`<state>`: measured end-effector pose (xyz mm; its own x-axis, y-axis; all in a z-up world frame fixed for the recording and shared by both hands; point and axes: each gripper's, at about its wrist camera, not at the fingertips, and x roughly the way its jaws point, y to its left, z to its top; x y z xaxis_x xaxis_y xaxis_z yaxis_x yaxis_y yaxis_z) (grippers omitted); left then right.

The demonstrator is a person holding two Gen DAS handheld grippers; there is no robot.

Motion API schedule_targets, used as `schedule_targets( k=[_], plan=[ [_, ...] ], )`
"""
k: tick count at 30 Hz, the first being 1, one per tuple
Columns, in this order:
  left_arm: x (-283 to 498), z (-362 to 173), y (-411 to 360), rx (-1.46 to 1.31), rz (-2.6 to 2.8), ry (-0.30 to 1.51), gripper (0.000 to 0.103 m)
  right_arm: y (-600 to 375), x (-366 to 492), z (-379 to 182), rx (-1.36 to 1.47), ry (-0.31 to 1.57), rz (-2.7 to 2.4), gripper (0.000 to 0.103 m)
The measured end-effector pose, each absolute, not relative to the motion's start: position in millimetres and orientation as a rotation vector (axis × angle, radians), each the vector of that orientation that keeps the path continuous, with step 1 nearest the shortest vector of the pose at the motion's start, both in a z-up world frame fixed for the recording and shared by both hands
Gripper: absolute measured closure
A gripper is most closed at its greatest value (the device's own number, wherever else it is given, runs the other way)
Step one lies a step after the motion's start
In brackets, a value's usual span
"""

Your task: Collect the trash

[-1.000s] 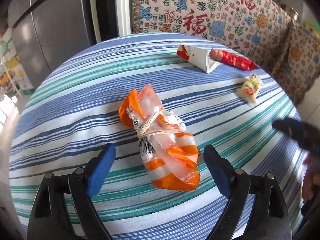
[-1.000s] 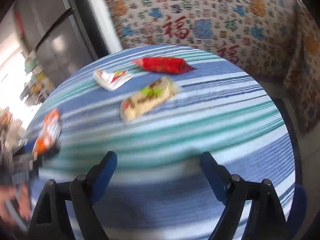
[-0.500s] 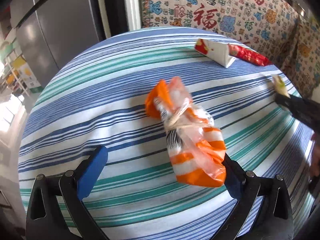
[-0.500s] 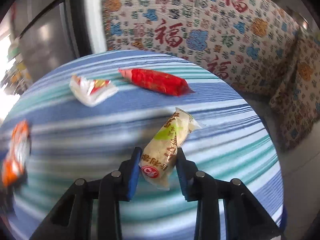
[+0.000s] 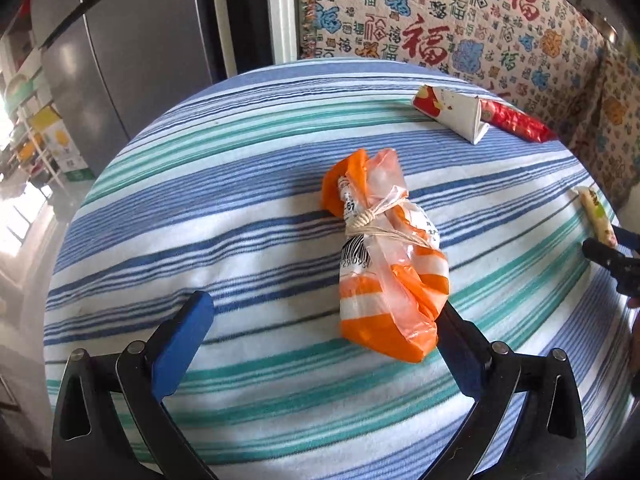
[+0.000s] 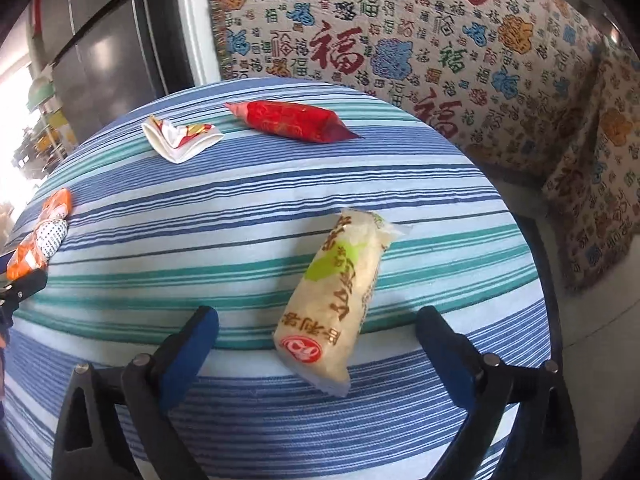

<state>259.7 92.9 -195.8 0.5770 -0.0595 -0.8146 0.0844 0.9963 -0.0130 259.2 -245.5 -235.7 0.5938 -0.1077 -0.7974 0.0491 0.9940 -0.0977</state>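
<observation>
My right gripper (image 6: 316,342), clamped on the pale snack packet (image 6: 340,296) half a second ago, is opening, so the packet lies loose on the counter (image 6: 240,216) between its jaws, uncollected; left gripper (image 5: 324,336) wide open, orange bag (image 5: 386,256) against its right finger.

Daylight floods in from the far left of both my views, where the window area burns out to white. The striped tablecloth (image 5: 248,216) is bright and sharp at centre, with soft shadows under my blue pads (image 5: 182,340). Fisheye bending curves the edges, the corners fall black, and the left margin of my right view is blurred.
</observation>
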Motion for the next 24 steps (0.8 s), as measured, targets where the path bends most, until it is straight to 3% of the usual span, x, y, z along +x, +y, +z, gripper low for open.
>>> schedule_targets(
  k=[18, 24],
  plan=[
    [260, -193, 90, 0.021, -0.065, 1.000, 0.000, -262, 238, -233, -0.059, 0.938, -0.116, 0.000],
    [262, -182, 96, -0.154, -0.129, 0.957, 0.000, -245, 243, -233, -0.017, 0.981, -0.149, 0.000]
  ],
)
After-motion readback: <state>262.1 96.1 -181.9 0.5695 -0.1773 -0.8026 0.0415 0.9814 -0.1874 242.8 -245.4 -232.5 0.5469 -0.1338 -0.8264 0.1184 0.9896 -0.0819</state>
